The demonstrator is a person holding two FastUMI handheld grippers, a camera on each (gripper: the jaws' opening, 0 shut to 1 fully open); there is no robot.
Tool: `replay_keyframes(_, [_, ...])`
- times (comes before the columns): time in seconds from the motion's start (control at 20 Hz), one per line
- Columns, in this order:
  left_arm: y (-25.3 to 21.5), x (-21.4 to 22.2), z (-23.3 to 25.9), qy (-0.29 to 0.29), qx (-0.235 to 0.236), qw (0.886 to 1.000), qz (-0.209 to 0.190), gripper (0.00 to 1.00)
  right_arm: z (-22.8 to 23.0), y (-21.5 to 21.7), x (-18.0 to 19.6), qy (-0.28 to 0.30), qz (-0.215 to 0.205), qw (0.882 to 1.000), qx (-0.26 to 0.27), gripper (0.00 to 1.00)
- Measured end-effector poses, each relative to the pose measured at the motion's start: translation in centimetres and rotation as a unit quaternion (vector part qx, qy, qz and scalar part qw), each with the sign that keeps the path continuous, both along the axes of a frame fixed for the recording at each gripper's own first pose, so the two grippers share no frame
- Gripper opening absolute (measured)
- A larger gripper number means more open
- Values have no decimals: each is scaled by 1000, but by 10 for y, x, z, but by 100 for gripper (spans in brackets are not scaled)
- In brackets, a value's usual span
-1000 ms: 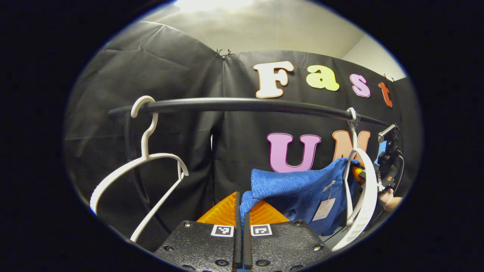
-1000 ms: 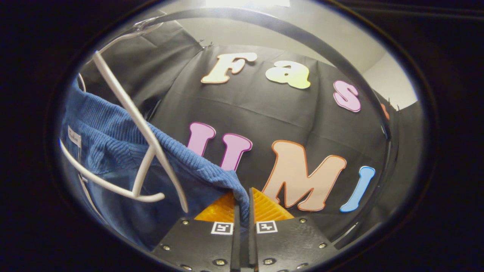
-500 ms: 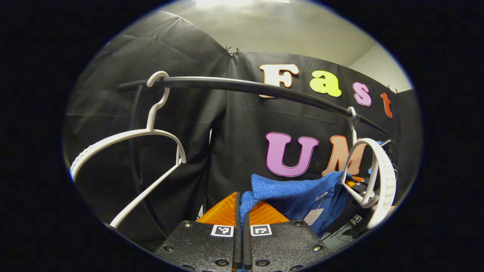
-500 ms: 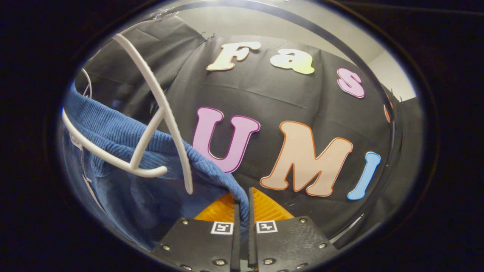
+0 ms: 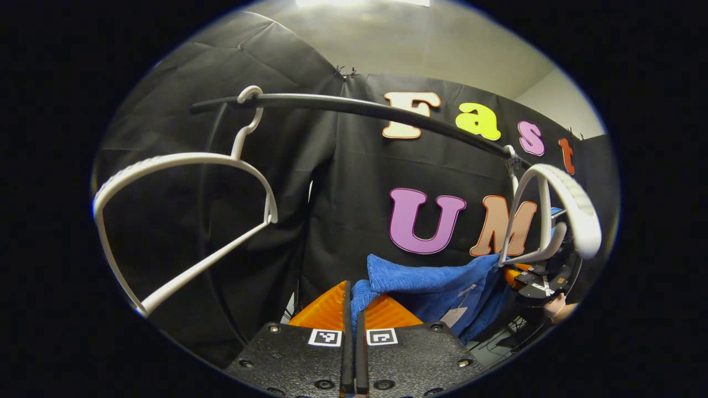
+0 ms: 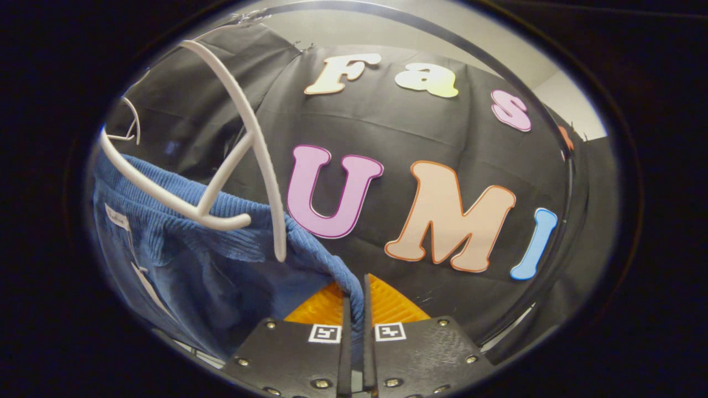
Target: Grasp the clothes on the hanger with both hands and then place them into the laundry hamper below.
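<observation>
A blue knit garment [image 5: 431, 282] with a paper tag is stretched between both grippers. My left gripper [image 5: 354, 296] is shut on its left corner. Farther off to the right, the other gripper [image 5: 534, 279], held by a hand, grips the far end. In the right gripper view, my right gripper [image 6: 354, 296] is shut on a corner of the blue garment [image 6: 221, 260], which drapes to the left. A white hanger [image 5: 558, 199] hangs on the black rail [image 5: 359, 106] just above the cloth. In the right gripper view the hanger [image 6: 243, 143] crosses the garment's top edge; contact is unclear.
A second, bare white hanger [image 5: 182, 166] hangs at the rail's left end. The black rail [image 6: 442, 38] arches overhead in the right gripper view. The black cloth wall stands close behind. A pale ceiling shows at the top.
Both grippers have come down with the garment still held. The rail and both hangers now sit higher in the views, and the garment's top edge has dropped below the right hanger's arm.
</observation>
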State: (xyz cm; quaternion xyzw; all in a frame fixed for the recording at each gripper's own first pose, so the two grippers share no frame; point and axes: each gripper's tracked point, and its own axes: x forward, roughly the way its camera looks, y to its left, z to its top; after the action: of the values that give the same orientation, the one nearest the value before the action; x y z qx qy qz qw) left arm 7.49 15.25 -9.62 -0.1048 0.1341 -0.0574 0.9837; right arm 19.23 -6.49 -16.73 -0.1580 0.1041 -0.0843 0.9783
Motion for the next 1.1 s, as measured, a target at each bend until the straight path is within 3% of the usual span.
replay_keyframes(0.55, [-32, -51, -55, 32, 20, 999, -25, 2, -74, -22, -62, 80, -36, 996, 36, 8])
replay_keyframes(0.85, [-50, -83, -78, 60, 38, 997, -38, 2, -92, -24, -94, 108, -40, 993, 38, 8])
replay_keyframes(1.1, [-87, -94, -87, 63, 56, 993, -79, 2, -92, -12, -116, 120, -26, 992, 41, 8])
